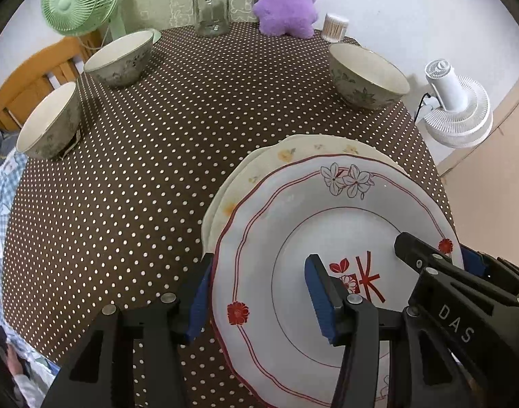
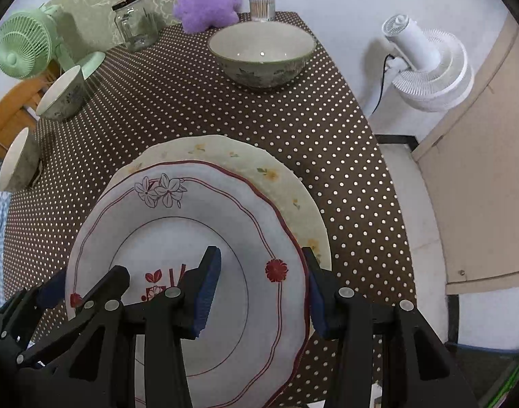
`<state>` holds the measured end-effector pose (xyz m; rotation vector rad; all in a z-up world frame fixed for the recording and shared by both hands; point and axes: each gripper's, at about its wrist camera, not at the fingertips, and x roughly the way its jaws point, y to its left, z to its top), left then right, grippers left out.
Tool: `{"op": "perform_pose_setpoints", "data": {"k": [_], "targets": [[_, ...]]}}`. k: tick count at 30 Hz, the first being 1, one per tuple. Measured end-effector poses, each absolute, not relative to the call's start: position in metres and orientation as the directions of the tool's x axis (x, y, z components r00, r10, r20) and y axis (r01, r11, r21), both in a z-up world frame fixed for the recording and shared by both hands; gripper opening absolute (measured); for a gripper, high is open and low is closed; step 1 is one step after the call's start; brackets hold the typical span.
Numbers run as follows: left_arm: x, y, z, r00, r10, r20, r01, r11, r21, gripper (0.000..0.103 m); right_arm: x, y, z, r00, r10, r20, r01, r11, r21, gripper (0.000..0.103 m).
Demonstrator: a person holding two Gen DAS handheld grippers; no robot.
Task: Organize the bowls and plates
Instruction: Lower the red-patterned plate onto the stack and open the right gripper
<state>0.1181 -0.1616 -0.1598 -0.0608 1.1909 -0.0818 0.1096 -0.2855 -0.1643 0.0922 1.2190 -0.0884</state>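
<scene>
A white plate with a red rim line and flowers [image 1: 303,224] [image 2: 177,224] lies on a cream plate with yellow flowers [image 1: 259,166] [image 2: 279,176] at the near edge of the table. My left gripper [image 1: 259,295] is open, its fingers astride the white plate's left rim. My right gripper [image 2: 262,292] is open, astride the plate's right rim. Three floral bowls stand on the cloth: one far right [image 1: 368,74] [image 2: 262,54], two at the left [image 1: 119,57] [image 1: 48,122] [image 2: 63,93] [image 2: 17,161].
The table has a brown polka-dot cloth [image 1: 157,170] [image 2: 327,136]. At the back stand a glass jar [image 1: 211,8], a purple plush toy [image 1: 286,0], a toothpick pot [image 1: 334,27] and a green fan [image 1: 79,0]. A white fan [image 1: 456,108] stands off the right edge.
</scene>
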Motion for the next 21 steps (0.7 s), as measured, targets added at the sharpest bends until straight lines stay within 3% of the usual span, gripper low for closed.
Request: {"op": "perform_pose_setpoints", "data": {"k": [11,21], "targets": [[0.127,-0.183,-0.165,0.395,0.009,-0.919,-0.016,1.0,0.003,0.053,0.12,-0.293,-0.17,0.351,-0.033,-0.936,0.051,0.999,-0.016,0.048],[0.125,-0.196,-0.167,0.414,0.071,-0.908,-0.008,0.997,0.074,0.054,0.124,-0.302,-0.169,0.369,0.007,-0.93,0.02,1.0,0.015,0.035]]}}
